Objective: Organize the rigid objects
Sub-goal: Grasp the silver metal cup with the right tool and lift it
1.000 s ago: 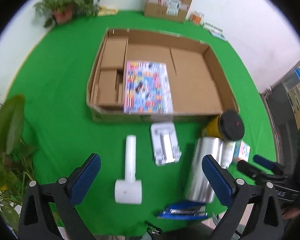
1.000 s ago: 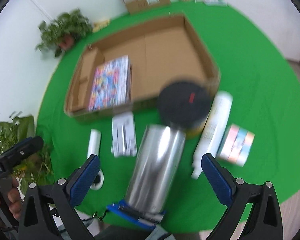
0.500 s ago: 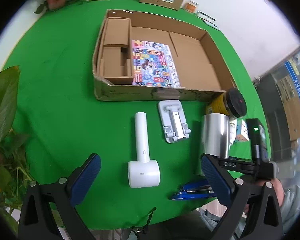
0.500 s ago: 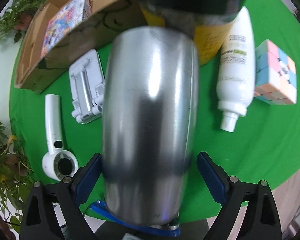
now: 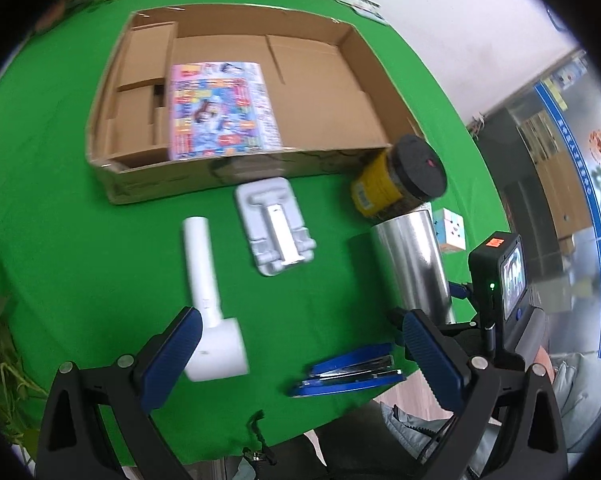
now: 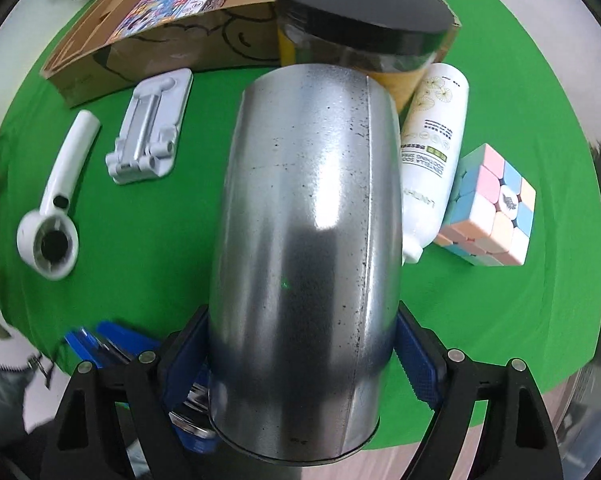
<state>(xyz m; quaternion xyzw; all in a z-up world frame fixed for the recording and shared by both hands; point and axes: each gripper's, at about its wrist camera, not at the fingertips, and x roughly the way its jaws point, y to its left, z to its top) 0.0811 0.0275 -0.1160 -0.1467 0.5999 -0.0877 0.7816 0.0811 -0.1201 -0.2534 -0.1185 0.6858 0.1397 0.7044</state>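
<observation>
The green bench carries a cardboard box holding a colourful book. A steel can lies near the front edge; the right claw, jaws just closing, straddles it, contact unclear. The left claw hangs wide and empty.

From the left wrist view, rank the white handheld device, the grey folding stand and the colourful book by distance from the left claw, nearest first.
1. White handheld device: its head lies beside the left claw's left pad.
2. Grey folding stand: mid-table, just before the box.
3. Colourful book: farthest, inside the cardboard box.
</observation>
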